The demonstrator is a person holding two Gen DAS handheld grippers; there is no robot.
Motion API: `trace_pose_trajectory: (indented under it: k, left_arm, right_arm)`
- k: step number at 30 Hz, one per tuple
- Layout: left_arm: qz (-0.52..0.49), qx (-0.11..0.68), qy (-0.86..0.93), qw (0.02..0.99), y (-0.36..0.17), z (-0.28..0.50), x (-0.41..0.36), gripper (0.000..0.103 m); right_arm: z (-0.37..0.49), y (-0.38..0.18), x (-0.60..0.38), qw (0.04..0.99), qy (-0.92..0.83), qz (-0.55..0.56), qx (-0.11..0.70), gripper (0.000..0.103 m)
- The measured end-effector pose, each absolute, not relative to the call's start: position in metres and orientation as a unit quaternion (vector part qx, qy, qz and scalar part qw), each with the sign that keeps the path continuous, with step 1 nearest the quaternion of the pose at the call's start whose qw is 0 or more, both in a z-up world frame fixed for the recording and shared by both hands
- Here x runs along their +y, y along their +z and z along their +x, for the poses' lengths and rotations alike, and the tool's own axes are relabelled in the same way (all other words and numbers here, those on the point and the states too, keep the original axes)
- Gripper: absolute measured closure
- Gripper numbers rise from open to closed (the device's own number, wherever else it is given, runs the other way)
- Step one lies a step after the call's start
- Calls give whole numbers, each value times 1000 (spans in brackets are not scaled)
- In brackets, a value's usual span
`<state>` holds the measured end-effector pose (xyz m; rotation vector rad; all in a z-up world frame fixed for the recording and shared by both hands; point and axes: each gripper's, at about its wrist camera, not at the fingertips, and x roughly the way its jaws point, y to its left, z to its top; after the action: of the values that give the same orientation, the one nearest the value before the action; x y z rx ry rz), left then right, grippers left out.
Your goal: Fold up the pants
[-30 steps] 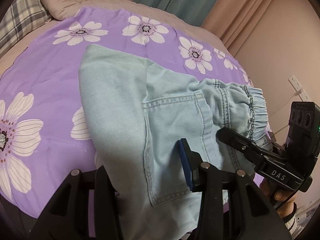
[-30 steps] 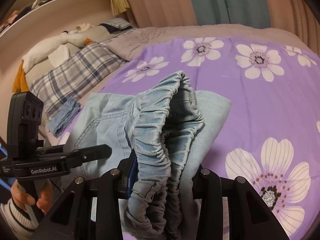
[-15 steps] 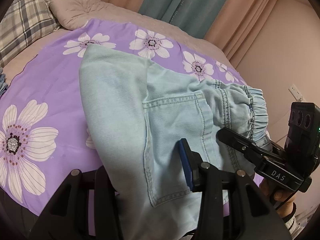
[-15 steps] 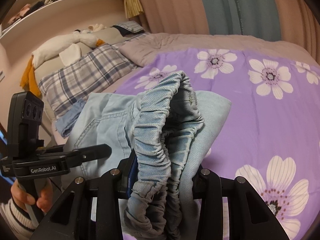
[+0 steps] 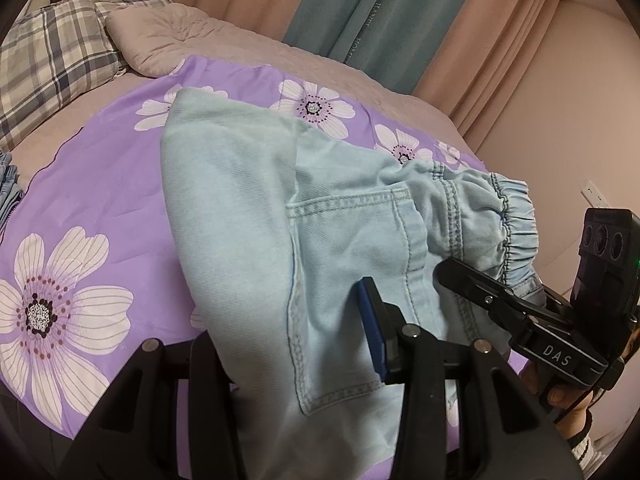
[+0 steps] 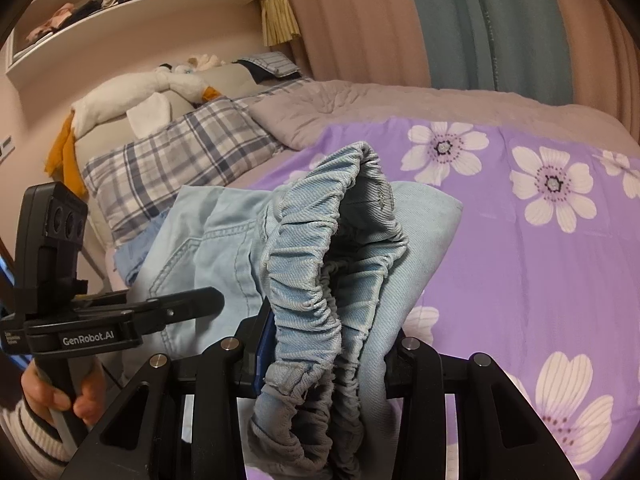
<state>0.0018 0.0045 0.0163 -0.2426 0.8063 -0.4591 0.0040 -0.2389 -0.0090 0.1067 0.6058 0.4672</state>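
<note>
Both grippers' fingers [image 5: 372,320] [image 6: 256,344] clamp the pants [image 5: 248,216] above the roomy bedspread [image 5: 104,184].

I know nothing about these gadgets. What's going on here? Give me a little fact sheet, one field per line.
Garment: light blue denim pants, lifted above the bed
Left gripper: clamped on the fabric by the back pocket
Right gripper: clamped on the bunched elastic waistband
Surface: purple floral sheet
Nearby: plaid pillow, teal curtain
Fold progress: not yet laid flat
</note>
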Motion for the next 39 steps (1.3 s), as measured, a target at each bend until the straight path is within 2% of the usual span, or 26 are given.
trace_pose_trajectory:
  k: [39]
  left_arm:
    - [-83,399,-227,885,6,107,-16,62]
  right_arm:
    - [88,-16,-243,931,201,63,297,62]
